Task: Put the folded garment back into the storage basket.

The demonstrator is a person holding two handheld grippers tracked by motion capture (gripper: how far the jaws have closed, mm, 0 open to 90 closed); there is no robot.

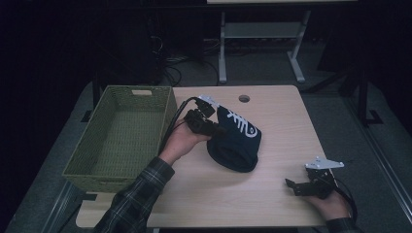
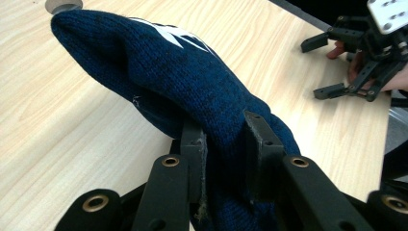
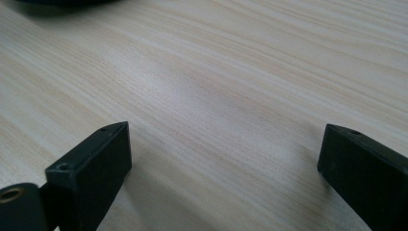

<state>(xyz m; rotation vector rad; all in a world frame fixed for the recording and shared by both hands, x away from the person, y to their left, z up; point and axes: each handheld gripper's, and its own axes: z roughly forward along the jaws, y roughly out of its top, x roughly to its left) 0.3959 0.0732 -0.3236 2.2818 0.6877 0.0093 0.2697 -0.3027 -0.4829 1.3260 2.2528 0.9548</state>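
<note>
From above, over the person's side of the table (image 1: 272, 145), I see the left gripper (image 1: 216, 128) pinching the dark blue knit hat (image 1: 235, 141); the hat sits in the middle of the table, just to the right of the green woven basket (image 1: 121, 136); part of it looks lifted and part still seems to rest on the wood, though I cannot be sure how much; the right gripper (image 1: 297, 187) waits near the front right corner, well apart from the hat, with its jaws spread wide and nothing in them; I think the hat is meant for the basket, and the wall of the basket is tall, so the hanging part could catch on the rim and pull free.

Along the left gripper (image 2: 223, 144), the two black jaws squeeze a fold of the hat (image 2: 178, 77); only a small bunch of wool sits between them; the wool is soft and stretchy, so I think it could slip out if the hand moves fast; the rest droops, and its weight could drag it loose.

Down by the right gripper (image 3: 223, 159), the jaws stand wide over bare wood; it is too far off to catch the hat if it drops.
</note>
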